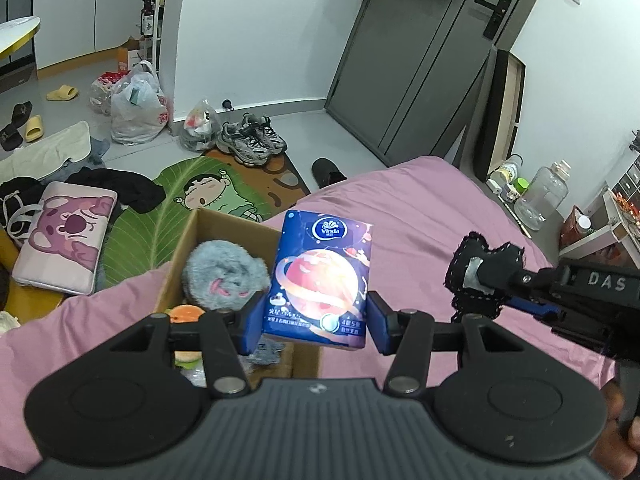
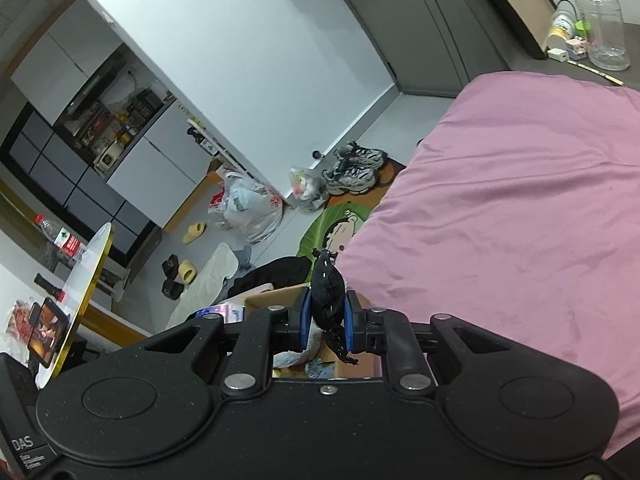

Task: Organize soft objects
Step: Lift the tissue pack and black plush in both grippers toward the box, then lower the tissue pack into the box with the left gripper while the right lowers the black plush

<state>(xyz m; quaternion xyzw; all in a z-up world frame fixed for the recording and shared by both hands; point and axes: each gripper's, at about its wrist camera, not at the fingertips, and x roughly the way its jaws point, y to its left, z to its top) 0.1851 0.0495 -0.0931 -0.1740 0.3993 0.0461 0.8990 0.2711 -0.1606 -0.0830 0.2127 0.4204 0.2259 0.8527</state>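
My left gripper (image 1: 316, 320) is shut on a blue Vinda tissue pack (image 1: 320, 280) and holds it upright over the right edge of an open cardboard box (image 1: 188, 248) on the pink bed (image 1: 420, 208). The box holds a grey fluffy plush (image 1: 224, 272) and an orange soft toy (image 1: 186, 314). My right gripper (image 2: 328, 320) is shut on a small black stitched fabric toy (image 2: 328, 284); it also shows in the left wrist view (image 1: 480, 276), to the right of the tissue pack, above the bed. The box's rim (image 2: 276, 294) shows just below the right gripper.
On the floor left of the bed lie a pink bear cushion (image 1: 64, 236), black clothes (image 1: 120, 188), a cartoon rug (image 1: 192, 196), sneakers (image 1: 252, 140) and plastic bags (image 1: 136, 108). A clear water jug (image 1: 546, 196) stands by the bed's far right.
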